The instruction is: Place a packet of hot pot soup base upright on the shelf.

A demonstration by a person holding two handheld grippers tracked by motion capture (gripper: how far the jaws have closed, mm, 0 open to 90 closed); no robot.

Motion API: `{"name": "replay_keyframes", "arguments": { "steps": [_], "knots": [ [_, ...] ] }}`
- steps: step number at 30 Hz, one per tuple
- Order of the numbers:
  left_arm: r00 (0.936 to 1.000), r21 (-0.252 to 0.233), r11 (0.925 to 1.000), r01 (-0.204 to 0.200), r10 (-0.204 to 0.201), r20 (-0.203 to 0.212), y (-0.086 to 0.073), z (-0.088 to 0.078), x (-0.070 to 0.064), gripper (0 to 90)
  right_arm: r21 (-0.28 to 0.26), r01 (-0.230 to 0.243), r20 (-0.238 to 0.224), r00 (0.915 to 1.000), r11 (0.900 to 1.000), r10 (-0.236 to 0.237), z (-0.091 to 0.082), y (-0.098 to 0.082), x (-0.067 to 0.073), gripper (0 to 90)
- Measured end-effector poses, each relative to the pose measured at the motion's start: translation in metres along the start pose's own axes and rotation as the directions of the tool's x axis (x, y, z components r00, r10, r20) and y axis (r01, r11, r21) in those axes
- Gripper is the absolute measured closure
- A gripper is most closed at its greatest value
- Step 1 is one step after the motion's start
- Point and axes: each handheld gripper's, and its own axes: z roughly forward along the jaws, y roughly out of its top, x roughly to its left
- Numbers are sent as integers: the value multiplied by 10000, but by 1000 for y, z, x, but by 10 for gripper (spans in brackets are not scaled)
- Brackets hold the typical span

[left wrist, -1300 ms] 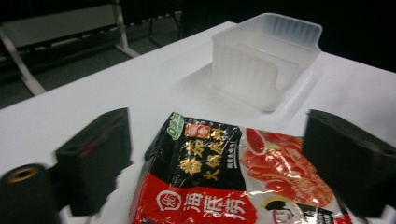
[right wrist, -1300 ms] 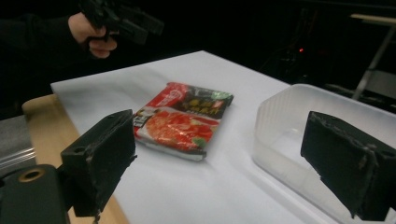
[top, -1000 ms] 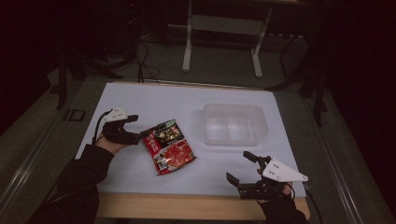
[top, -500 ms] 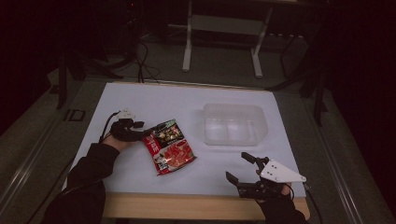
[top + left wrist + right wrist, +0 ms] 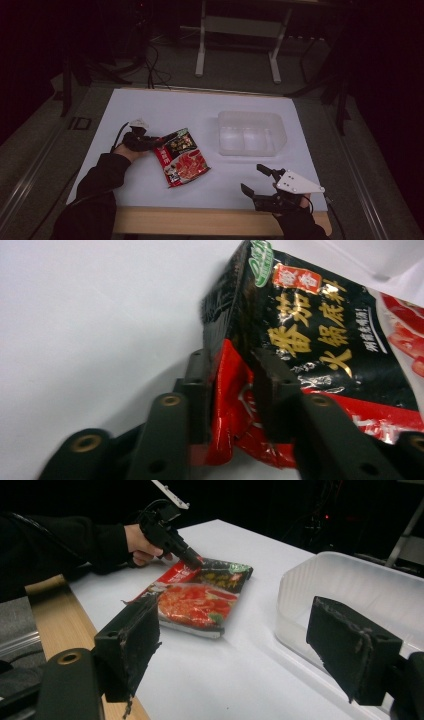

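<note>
One white table (image 5: 165,107), one clear plastic tub (image 5: 251,133) right of centre, one red-and-black food packet (image 5: 182,157) flat left of centre, bare tabletop between them, left gripper (image 5: 152,142) just closing, pinching packet's near edge, right gripper (image 5: 260,180) spread wide, empty, at front edge.

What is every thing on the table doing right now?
Packet: lying flat on the table, one edge pinched.
Left gripper: jaws just closed on the packet's edge.
Right gripper: open, holding nothing.
Clear tub: upright, empty.
Table: white top, packet and tub resting on it.
</note>
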Motion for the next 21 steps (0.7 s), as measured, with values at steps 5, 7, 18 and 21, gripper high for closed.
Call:
{"name": "replay_keyframes", "arguments": {
  "steps": [5, 7, 18, 21],
  "knots": [
    [9997, 75, 9998, -193, 195, -166, 0, 2, -5, 789, 41, 38, -16, 10000, 10000, -38, 1, 1, 1, 211],
    [9983, 106, 9988, -485, 488, -304, 0, 2, -9, 816, 31, 30, 2, 10000, 10000, -30, 1, 1, 1, 210],
    [9931, -290, 9950, -961, 938, -710, 10, -12, -22, 882, 83, -104, 26, 9999, 9999, 104, 0, 1, -1, 224],
    [9912, -526, 9918, -1164, 1127, -688, 15, -20, -27, 883, 108, -140, 60, 9999, 9998, 140, -1, 2, -2, 224]
  ]
}}
